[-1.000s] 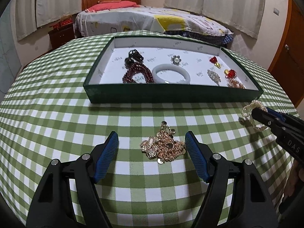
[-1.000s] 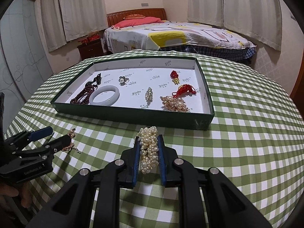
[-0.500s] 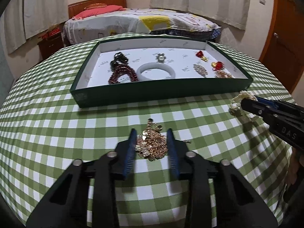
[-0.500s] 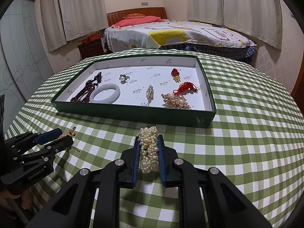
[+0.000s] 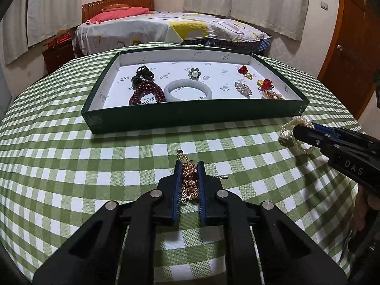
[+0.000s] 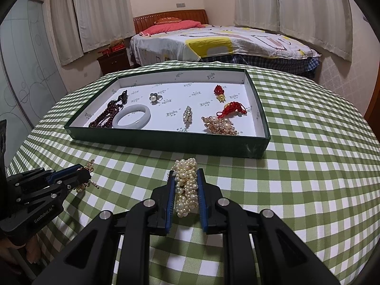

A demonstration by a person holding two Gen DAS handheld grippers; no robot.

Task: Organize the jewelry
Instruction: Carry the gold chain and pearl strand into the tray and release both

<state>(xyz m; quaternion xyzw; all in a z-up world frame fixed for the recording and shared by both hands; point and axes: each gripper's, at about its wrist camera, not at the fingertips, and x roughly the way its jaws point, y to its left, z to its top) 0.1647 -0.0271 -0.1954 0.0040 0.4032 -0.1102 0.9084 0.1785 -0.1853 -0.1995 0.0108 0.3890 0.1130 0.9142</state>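
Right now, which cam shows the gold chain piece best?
Left wrist: the gold chain piece sits centred and close, pinched between the left gripper pads on the tablecloth. Right wrist shows it only small at the left edge, mostly hidden behind that gripper's fingers.

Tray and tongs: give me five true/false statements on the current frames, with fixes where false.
1. The left tongs are shut on the gold chain. True.
2. The right tongs hold nothing. False: they are shut on the pearl bracelet.
3. The pale bangle lies in the tray. True.
4. The pearl bracelet is already in the tray. False: it is in front of the tray, over the checked cloth.
5. The dark red beads sit at the tray's right end. False: they are at its left end, beside the bangle.
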